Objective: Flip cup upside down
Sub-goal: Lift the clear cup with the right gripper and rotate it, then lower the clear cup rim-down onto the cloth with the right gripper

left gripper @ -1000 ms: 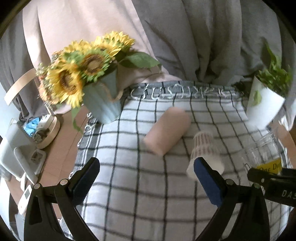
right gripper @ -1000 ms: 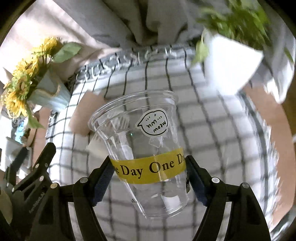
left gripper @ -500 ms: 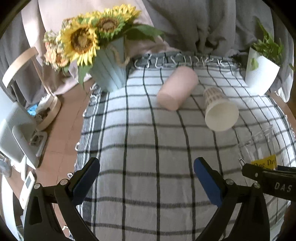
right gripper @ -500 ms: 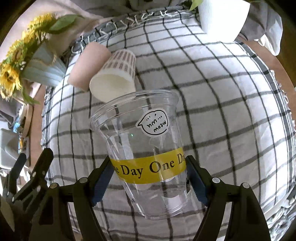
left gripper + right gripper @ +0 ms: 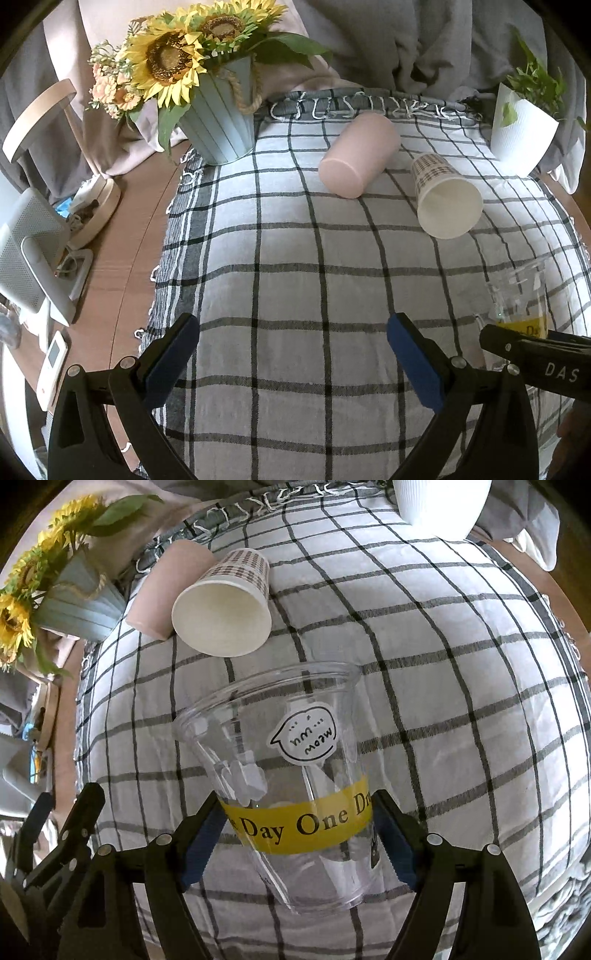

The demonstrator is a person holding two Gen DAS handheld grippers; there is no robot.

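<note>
Three cups are showing against one checked cloth [image 5: 295, 280], which is serving here as the reference for every position. The cloth is covering most of a wooden table [image 5: 122, 236], whose bare surface is showing off the cloth's left edge.

At the cloth's far left corner, a pale blue bucket of sunflowers [image 5: 221, 122] is standing upright. At the far right corner, a white planter [image 5: 521, 136] is standing with green leaves rising out of it.

On the far half of the cloth, a pink cup [image 5: 358, 155] is lying on its side, and a patterned paper cup [image 5: 225, 605] is lying beside it with its open mouth facing the cameras. From the right wrist view the two are appearing to touch; from the left wrist view a narrow gap is showing, so contact cannot be confirmed.

Over the near right part of the cloth, the clear plastic cup [image 5: 291, 764] is being held with its mouth pointing away and its base toward the camera. The right gripper [image 5: 299, 830] is clamping it, both blue pads pressing the yellow band on its wall.

Over the near left part of the cloth, the left gripper [image 5: 291, 354] is hovering with its jaws spread wide and nothing between them.
</note>
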